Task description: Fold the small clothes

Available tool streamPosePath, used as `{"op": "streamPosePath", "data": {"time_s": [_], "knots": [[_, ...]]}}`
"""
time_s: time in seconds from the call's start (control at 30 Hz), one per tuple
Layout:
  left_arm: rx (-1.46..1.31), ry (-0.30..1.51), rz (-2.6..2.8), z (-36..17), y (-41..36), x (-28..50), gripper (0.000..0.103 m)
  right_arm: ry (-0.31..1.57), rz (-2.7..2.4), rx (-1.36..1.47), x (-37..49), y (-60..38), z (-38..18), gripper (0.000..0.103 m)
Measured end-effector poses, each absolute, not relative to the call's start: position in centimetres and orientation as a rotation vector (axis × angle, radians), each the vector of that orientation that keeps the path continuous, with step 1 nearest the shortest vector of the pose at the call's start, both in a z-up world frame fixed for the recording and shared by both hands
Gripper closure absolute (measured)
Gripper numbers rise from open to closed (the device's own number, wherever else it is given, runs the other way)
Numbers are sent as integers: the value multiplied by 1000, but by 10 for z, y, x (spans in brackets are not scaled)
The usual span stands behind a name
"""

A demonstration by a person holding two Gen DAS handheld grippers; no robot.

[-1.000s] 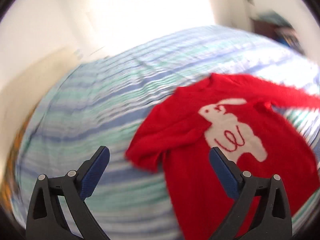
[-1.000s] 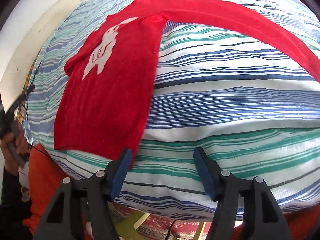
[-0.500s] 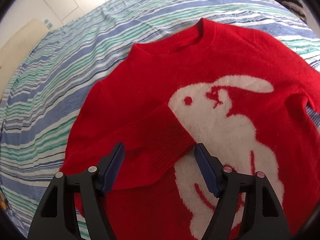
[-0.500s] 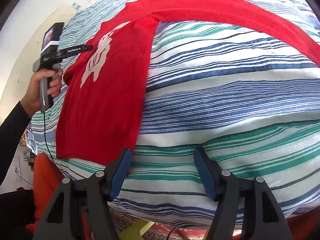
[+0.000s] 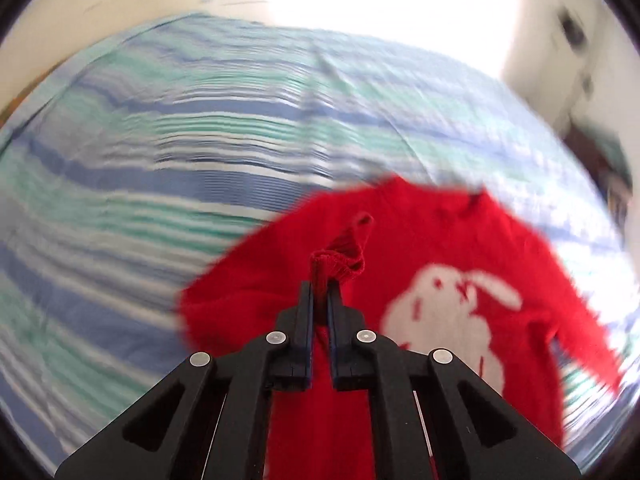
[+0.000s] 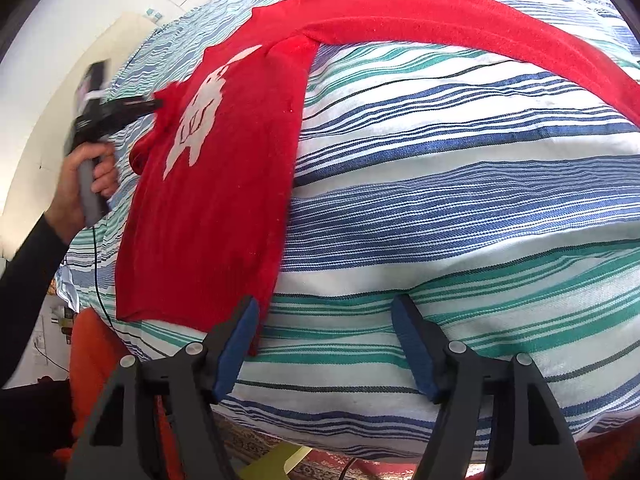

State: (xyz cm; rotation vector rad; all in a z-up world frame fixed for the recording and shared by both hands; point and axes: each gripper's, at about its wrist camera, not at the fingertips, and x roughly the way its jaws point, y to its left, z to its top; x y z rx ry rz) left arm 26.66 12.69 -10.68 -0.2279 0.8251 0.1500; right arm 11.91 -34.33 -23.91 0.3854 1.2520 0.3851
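A red sweater (image 5: 440, 248) with a white rabbit lies flat on the striped bed cover (image 5: 160, 140). My left gripper (image 5: 319, 286) is shut on the ribbed cuff (image 5: 340, 260) of its left sleeve, holding it up over the chest. The right wrist view shows that same left gripper (image 6: 156, 104) at the sweater's (image 6: 224, 200) far edge. The other sleeve (image 6: 480, 20) stretches out long across the bed to the right. My right gripper (image 6: 324, 308) hovers at the bed's near edge beside the sweater's hem corner, its jaws opening, with only bedding between them.
A person's hand (image 6: 80, 176) in a dark sleeve holds the left gripper's handle. An orange cloth (image 6: 92, 352) hangs below the bed's (image 6: 440, 200) left corner. A patterned rug (image 6: 256, 448) shows under the near edge. White walls stand behind the bed.
My left gripper has closed on the sleeve cuff that lay between its fingers, and has rolled and swung away with it. The right gripper stays in place, its jaws slightly wider.
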Motion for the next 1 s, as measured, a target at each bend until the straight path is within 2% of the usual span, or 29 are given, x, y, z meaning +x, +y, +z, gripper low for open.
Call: {"op": "streamPosePath", "data": {"time_s": [0.13,0.3,0.37,0.43,0.5,0.67,0.7,0.77,0.8,0.83,0.9,1.0], "knots": [[-479,781,348,-99,253,188,97,1254,385,382,119,-342,-240,32],[-620,819,553,-145,341,131,96,1255,381,341,119,-335,-239,29],[-644,846,548,-161,351,129,82,1256,379,325,119,-332,-239,28],[-650,881,553,-172,353,131,45,1255,374,325,118,-331,-238,28],[-673,873,573,-181,358,127,36,1252,373,342,118,-334,-239,28],[-790,845,637,-193,380,113,36,1256,368,367,118,-336,-240,28],[-798,860,629,-199,383,117,37,1259,367,362,119,-335,-240,27],[-805,892,600,-205,384,125,46,1264,366,351,120,-334,-241,27],[-810,897,583,-207,385,130,65,1265,366,348,120,-334,-241,26],[-821,897,562,-210,385,133,101,1266,366,345,120,-333,-241,26],[-810,880,556,-206,384,140,101,1268,366,339,120,-332,-242,25],[-715,719,566,-164,374,129,101,1269,366,340,120,-332,-242,25]]}}
